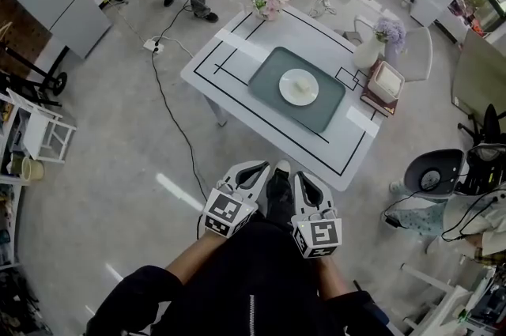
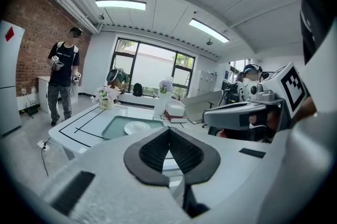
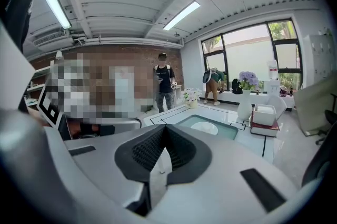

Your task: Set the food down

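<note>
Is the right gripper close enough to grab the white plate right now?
Probably not yet. The right gripper is back by the person's body, short of the table, and the plate sits on the tray mid-table. Nothing seems to block the way.

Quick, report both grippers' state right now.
Left gripper: closed, holding nothing.
Right gripper: closed, holding nothing.

Head view: we look steeply down from well short of the white table [image 1: 229,93]. Gripper views: low, nearly level, facing that table; all three share its plate [image 1: 286,94].
</note>
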Motion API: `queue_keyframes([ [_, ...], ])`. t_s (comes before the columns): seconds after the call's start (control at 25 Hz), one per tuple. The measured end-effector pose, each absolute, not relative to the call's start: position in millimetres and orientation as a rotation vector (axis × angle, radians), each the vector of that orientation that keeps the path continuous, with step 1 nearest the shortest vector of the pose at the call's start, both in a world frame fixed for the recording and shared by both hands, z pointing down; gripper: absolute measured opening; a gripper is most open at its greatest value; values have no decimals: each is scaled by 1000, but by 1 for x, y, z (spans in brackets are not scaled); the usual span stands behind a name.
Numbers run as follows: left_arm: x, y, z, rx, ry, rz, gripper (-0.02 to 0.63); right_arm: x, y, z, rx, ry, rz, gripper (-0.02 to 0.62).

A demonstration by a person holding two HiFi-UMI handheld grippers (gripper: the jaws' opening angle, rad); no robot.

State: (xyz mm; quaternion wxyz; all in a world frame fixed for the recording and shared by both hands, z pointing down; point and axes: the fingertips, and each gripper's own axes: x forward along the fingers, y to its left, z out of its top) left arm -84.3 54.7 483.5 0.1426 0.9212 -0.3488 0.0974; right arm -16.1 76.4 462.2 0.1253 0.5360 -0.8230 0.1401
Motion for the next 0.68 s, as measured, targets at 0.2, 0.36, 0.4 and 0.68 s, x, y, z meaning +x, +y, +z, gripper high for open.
queue_keyframes([
  [0.2,-94,59,483,2659,-1015,278,5,-24,81,464,1555,-2409,406,9],
  [0.36,-101,61,486,2647,-1023,278,5,-29,82,462,1552,-2418,405,9],
  [0.4,-102,61,486,2647,-1023,277,5,-30,83,462,1552,-2419,405,9],
  [0.68,-101,66,488,2653,-996,271,5,-38,88,463,1548,-2426,405,9],
])
